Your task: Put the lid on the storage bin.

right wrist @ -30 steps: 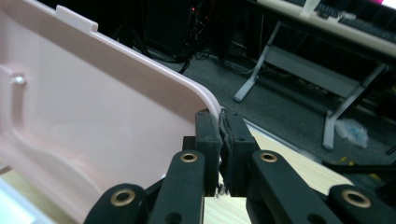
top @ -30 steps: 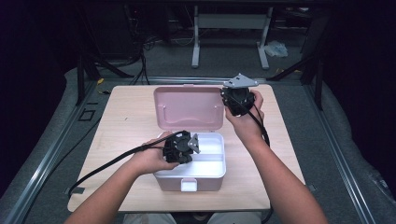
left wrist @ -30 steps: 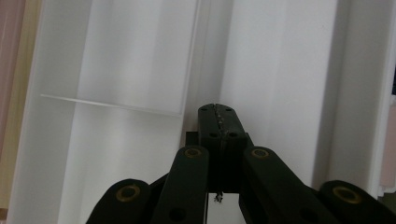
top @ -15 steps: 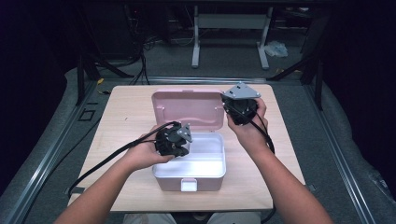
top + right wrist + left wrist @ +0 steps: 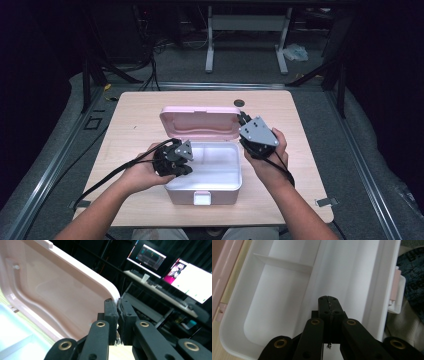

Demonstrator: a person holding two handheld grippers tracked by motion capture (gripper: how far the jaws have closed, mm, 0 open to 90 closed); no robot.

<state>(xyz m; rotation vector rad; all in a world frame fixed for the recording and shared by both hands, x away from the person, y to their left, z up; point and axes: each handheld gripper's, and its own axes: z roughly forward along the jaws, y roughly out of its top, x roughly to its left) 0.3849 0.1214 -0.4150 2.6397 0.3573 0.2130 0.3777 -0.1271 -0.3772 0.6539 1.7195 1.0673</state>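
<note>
Pink plastic lidded box (image 5: 202,192) stands open on the table (image 5: 135,112).
Right tool (image 5: 245,121) pinches the upright lid's (image 5: 200,122) right corner, steadying it; left tool (image 5: 329,305), closed and empty, hovers over the white tray (image 5: 272,297).

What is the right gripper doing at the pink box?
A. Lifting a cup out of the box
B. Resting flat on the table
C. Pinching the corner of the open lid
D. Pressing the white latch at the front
C: in the right gripper view the right gripper has its jaws closed on the rounded corner of the raised pink lid.
</note>
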